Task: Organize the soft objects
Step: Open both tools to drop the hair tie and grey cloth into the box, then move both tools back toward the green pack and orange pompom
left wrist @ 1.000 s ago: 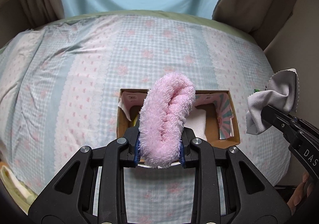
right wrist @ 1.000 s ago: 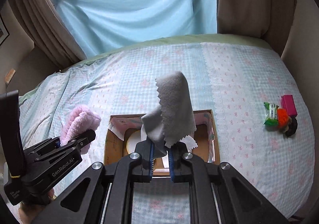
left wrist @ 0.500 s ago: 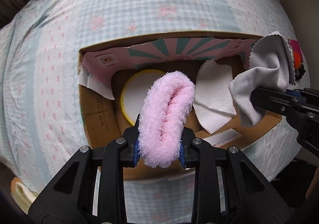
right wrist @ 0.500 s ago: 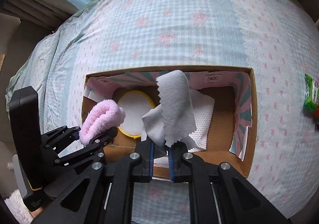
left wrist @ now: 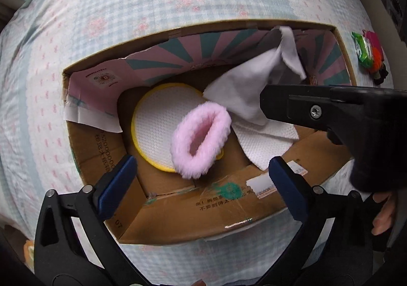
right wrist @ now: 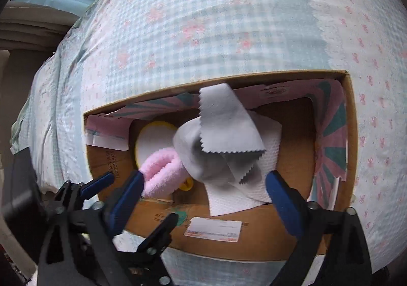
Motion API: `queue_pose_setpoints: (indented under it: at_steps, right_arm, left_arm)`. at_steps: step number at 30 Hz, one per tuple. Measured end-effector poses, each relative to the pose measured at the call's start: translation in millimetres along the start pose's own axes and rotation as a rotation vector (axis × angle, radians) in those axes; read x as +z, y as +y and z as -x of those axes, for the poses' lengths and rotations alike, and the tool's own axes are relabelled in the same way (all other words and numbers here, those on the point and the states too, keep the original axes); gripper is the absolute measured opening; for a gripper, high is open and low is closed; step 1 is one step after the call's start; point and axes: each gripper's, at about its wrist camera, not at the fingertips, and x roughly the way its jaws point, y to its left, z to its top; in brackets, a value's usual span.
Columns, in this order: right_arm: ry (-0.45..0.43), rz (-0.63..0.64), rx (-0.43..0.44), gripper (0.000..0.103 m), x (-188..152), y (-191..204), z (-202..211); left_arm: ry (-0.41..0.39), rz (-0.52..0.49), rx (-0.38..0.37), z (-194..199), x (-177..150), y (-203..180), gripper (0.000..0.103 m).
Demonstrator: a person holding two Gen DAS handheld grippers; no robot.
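An open cardboard box point(left wrist: 193, 207) point(right wrist: 352, 118) lies on the bed. A fluffy pink cloth point(left wrist: 201, 141) point(right wrist: 162, 174) lies inside it, on a round yellow-rimmed white pad point(left wrist: 160, 118) point(right wrist: 150, 143). A grey zigzag-edged cloth point(right wrist: 223, 133) point(left wrist: 249, 92) lies in the box over a white textured pad point(left wrist: 267, 143) point(right wrist: 234, 197). My left gripper point(left wrist: 203, 179) is open just above the pink cloth at the box's near wall. My right gripper point(right wrist: 203, 194) is open above the grey cloth. Both are empty.
The box sits on a bedspread point(right wrist: 216, 19) of pale blue check with pink flowers. Small bright objects, green, pink and orange point(left wrist: 368, 54), lie on the bed right of the box. A white label point(right wrist: 213, 232) is stuck on the near flap.
Both grippers have moved closer over the box and opened. The pink cloth and the grey cloth have dropped from the jaws into the box.
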Motion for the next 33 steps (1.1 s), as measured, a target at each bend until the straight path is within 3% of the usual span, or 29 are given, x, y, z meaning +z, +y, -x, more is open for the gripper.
queue_pose_setpoints:
  at_steps: [9, 21, 25, 33]
  right_arm:
    - [-0.036, -0.006, 0.001, 0.103, -11.3, -6.6, 7.1]
    - [-0.162, 0.083, -0.032, 0.103, -37.7, 12.7, 52.4]
    - [-0.267, 0.148, -0.089, 0.103, -57.4, 20.9, 90.9]
    - [-0.500, 0.234, -0.119, 0.103, -110.3, 30.6, 188.6]
  left_arm:
    - [0.001, -0.001, 0.044, 8.0, -9.1, 2.3, 0.103]
    - [-0.121, 0.009, 0.069, 66.7, -32.3, -1.7, 0.103]
    - [-0.184, 0.023, 0.125, 95.0, -48.2, -10.9, 0.103]
    - [-0.383, 0.076, 0.126, 173.5, -88.7, -27.6, 0.103]
